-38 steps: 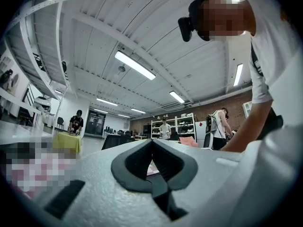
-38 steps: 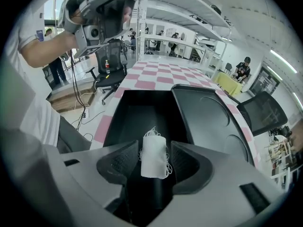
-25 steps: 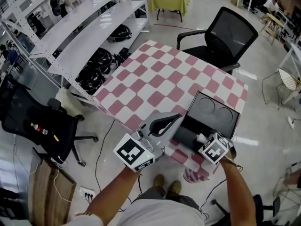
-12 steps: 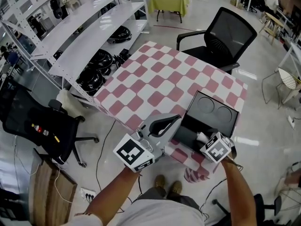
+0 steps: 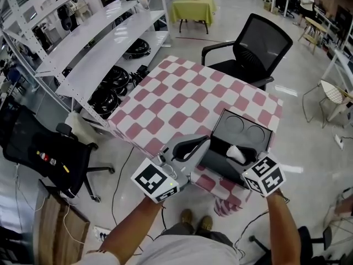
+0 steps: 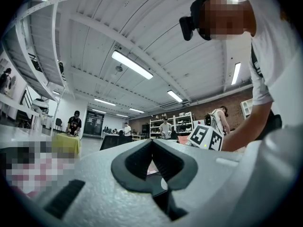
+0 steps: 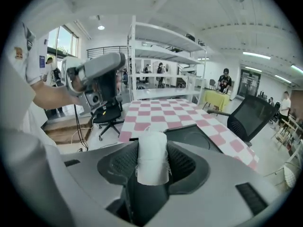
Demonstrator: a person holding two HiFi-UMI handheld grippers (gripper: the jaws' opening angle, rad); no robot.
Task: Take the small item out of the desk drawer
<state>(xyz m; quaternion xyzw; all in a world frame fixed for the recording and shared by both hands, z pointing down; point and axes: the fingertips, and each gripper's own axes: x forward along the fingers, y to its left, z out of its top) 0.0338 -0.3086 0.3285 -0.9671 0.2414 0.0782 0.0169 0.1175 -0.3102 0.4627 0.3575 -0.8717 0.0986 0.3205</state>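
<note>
A black desk box (image 5: 242,127) with two round hollows in its lid stands on the near right corner of the checked table (image 5: 182,101); its drawer (image 5: 219,162) is pulled out toward me. My right gripper (image 5: 238,155) is shut on a small white cloth roll (image 5: 236,153) just above the open drawer. In the right gripper view the white cloth roll (image 7: 152,159) stands upright between the dark pads of the right gripper (image 7: 152,150). My left gripper (image 5: 193,146) hovers shut and empty beside the drawer's left end. In the left gripper view the left gripper (image 6: 152,151) tilts up toward the ceiling.
A black office chair (image 5: 261,44) stands behind the table. White shelf racks (image 5: 94,48) with black gear run along the left, and another black chair (image 5: 41,148) is below them. A yellow-green table (image 5: 191,5) and a white wire chair (image 5: 335,95) stand farther off.
My right gripper has drawn back toward me and slightly right, bringing the white roll up out of the drawer. The left gripper has hardly moved.
</note>
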